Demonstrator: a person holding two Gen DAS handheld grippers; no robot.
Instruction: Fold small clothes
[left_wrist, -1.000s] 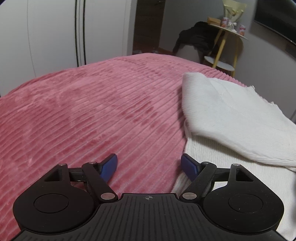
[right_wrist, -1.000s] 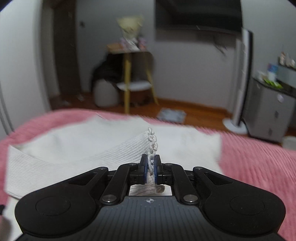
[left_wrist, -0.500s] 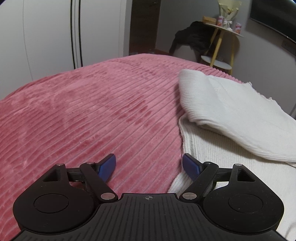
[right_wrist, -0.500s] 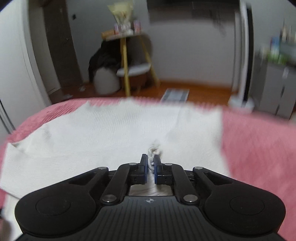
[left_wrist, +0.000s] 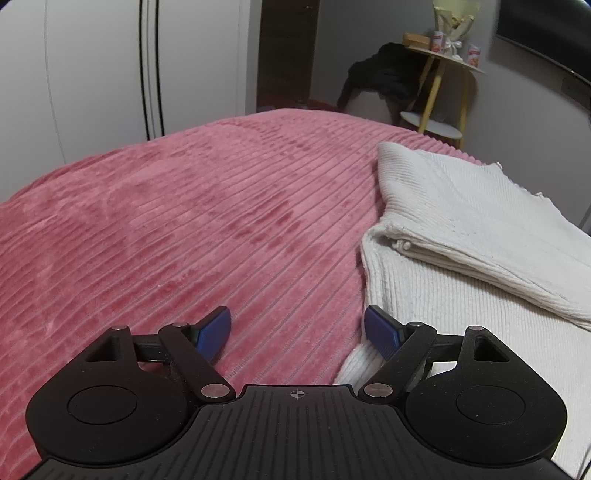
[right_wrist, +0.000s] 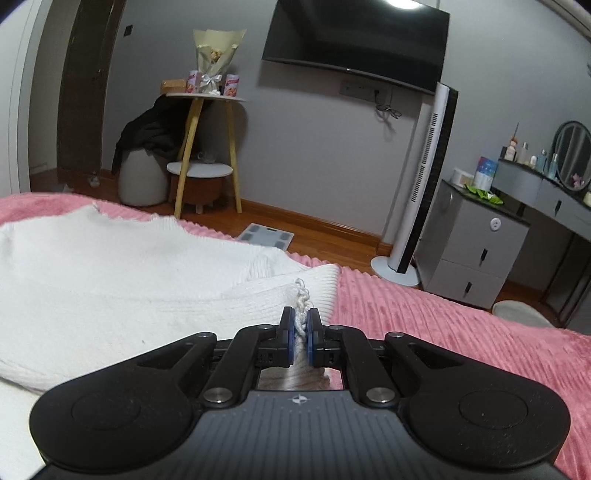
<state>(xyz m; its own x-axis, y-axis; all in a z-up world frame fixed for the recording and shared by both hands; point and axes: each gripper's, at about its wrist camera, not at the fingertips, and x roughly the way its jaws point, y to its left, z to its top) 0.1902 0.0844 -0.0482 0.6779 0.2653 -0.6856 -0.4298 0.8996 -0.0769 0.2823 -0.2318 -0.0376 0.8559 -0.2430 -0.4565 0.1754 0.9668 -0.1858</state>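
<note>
A white ribbed knit garment (left_wrist: 461, 236) lies on the pink corduroy bedspread (left_wrist: 184, 221), with one part folded over the layer beneath. My left gripper (left_wrist: 297, 326) hovers open over the bedspread at the garment's left edge, its right blue pad just above the knit, nothing between the pads. In the right wrist view the same white garment (right_wrist: 110, 280) spreads to the left. My right gripper (right_wrist: 301, 326) is shut on its scalloped edge (right_wrist: 302, 295), which pokes up between the blue pads and rests low on the fabric.
Beyond the bed's far edge stand a yellow-legged side table (right_wrist: 205, 147) with a bouquet and cans, a stool draped with dark clothes (right_wrist: 144, 162), a tower fan (right_wrist: 421, 184), a grey dresser (right_wrist: 480, 251) and a floor scale (right_wrist: 266, 236). White wardrobe doors (left_wrist: 110, 74) stand at left.
My right gripper has carried the pinched edge forward and down across the garment, so the raised flap now lies folded flat. The left gripper has stayed put, open.
</note>
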